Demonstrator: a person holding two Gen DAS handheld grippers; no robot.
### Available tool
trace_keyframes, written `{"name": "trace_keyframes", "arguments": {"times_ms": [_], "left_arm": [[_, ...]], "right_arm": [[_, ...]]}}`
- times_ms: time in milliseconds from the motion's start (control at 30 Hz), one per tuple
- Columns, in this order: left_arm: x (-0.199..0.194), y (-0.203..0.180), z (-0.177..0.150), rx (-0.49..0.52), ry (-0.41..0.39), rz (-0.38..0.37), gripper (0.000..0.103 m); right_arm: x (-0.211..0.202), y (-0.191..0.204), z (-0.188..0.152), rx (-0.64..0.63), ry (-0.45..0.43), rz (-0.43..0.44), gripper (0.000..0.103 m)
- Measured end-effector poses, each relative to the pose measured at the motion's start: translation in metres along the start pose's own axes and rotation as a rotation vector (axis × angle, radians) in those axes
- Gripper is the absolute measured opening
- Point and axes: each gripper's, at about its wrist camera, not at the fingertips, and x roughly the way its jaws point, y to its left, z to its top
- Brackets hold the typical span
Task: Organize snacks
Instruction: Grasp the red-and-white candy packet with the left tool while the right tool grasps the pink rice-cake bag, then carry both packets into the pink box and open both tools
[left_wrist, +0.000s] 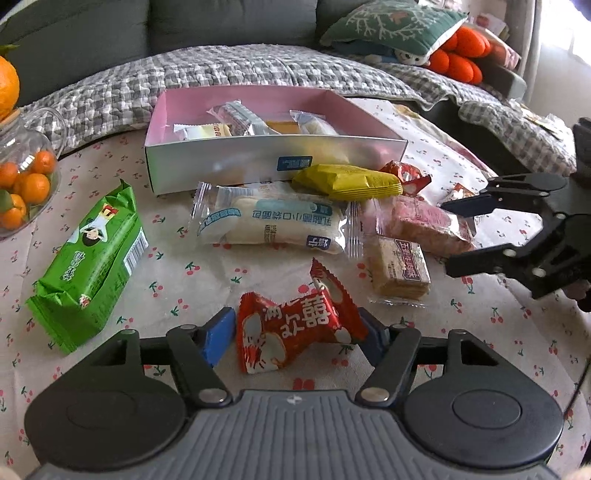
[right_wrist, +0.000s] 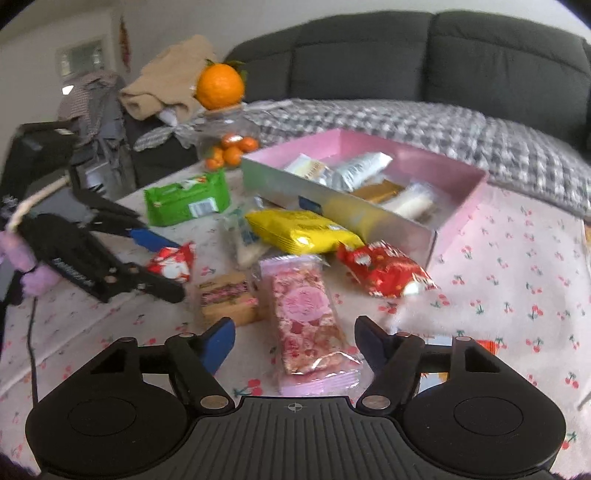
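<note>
The right gripper (right_wrist: 295, 345) is hovering with its jaws spread wide around the near end of a pink snack bar (right_wrist: 306, 314) lying on the table (right_wrist: 517, 295). A red packet (right_wrist: 384, 271) and a yellow packet (right_wrist: 299, 230) are lying beside the pink box (right_wrist: 461, 214). Toward the left edge, the left gripper (right_wrist: 168, 266) is straddling a small red candy (right_wrist: 173, 264), with a green packet (right_wrist: 186, 199) sitting behind it.

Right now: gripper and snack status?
Left gripper astride red candy, not clamped. Right gripper open around pink snack bar. Pink box path unobstructed.
</note>
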Motion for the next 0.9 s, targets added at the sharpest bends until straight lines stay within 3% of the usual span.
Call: {"name": "trace_keyframes", "arguments": {"times_ms": [167, 267, 367, 900], "left_arm": [[-0.002, -0.004, 0.000, -0.001, -0.011, 0.020, 0.060], [-0.006, -0.009, 0.000, 0.026, -0.029, 0.031, 0.049], [-0.009, -0.012, 0.000, 0.048, -0.041, 0.038, 0.037], [-0.007, -0.012, 0.018, -0.034, -0.043, 0.059, 0.034]], "right_arm": [[0.008, 0.001, 0.003, 0.013, 0.006, -0.044, 0.042], [0.010, 0.002, 0.004, 0.030, 0.001, -0.024, 0.035], [0.009, 0.003, 0.004, 0.040, -0.002, -0.022, 0.033], [-0.025, -0.013, 0.020, 0.181, -0.127, 0.027, 0.032]]}}
